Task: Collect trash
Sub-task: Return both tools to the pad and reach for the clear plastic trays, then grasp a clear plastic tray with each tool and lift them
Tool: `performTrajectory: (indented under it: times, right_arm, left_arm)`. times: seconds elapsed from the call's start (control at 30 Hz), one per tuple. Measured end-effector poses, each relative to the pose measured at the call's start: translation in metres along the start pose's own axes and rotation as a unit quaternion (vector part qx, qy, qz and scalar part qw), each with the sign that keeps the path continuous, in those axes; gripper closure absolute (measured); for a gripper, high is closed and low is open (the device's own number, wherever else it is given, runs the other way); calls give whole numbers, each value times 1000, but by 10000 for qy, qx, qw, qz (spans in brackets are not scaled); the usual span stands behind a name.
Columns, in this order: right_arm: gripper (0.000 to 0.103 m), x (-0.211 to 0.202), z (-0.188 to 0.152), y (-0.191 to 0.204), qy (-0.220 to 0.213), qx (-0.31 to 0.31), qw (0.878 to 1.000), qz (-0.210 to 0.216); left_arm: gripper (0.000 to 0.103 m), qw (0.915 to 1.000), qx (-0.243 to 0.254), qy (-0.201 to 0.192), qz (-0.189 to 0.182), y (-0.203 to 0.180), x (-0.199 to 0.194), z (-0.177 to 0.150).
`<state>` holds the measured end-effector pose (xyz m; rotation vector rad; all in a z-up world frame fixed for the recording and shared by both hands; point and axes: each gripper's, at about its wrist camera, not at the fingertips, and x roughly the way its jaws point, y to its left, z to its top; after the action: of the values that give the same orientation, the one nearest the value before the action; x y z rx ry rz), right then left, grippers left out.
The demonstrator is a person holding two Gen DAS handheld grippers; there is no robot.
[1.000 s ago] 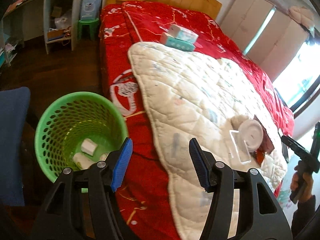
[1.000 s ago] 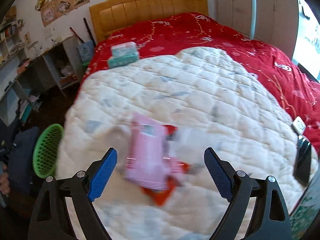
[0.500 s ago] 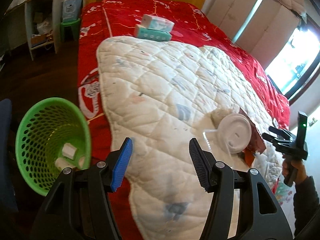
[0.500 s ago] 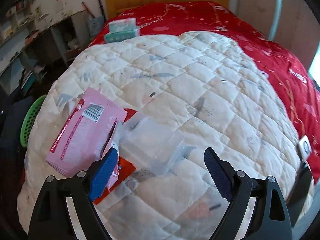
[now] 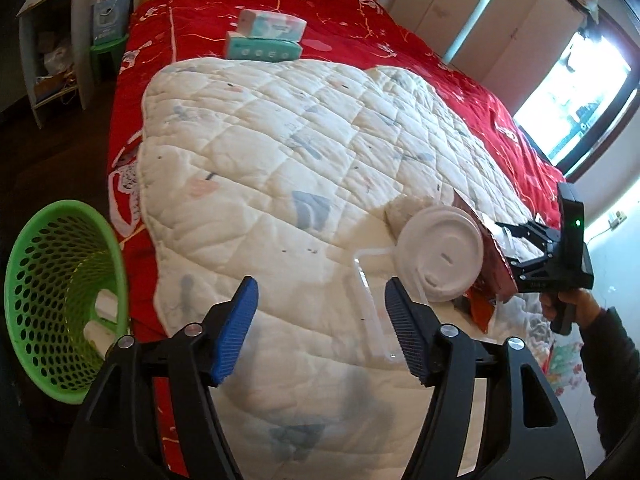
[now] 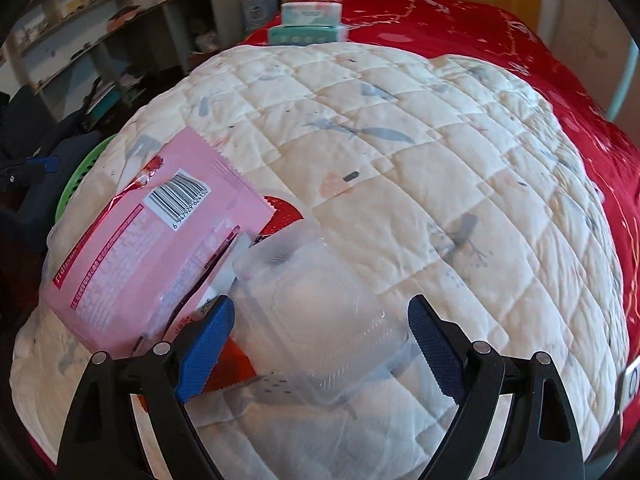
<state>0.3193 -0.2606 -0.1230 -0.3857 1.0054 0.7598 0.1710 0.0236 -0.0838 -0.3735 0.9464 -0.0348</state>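
A clear plastic container (image 6: 316, 320) lies on the white quilt (image 6: 400, 160), between the open jaws of my right gripper (image 6: 320, 344). A pink wrapper (image 6: 156, 248) and a red wrapper (image 6: 280, 212) lie just left of it. In the left wrist view the same pile shows a white round lid (image 5: 442, 258), the clear container (image 5: 372, 292) and the red wrapper (image 5: 492, 272). My left gripper (image 5: 320, 324) is open and empty above the quilt (image 5: 280, 140), left of the pile. A green basket (image 5: 60, 304) with white trash stands on the floor.
Two tissue boxes (image 5: 264, 38) are stacked near the headboard on the red bedspread (image 5: 320, 4). Shelves (image 5: 52, 52) and a small green stool (image 5: 106, 50) stand left of the bed. A dark phone-like object (image 6: 630, 380) lies at the quilt's right edge.
My left gripper swung from above the green basket toward the pile on the quilt. My right gripper moved in until the clear container lies between its jaws.
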Motion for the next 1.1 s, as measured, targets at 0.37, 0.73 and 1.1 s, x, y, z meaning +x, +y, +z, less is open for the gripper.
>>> performTrajectory:
  times: [0.37,0.73,1.1]
  right_arm:
    - [42,-18,-14,2,-177,35,9998,-18]
    - [49,-57,-33,9,-473,579,9969,-260]
    - [49,-91,-57,41,-850,1114,9897,-280]
  left_arm:
    - [26,9989,280,342,-185,-43,27,-9]
    - [19,9967,471,648,151,-62,56,-9]
    - [43,9944,795,646,250,-70,68,-11]
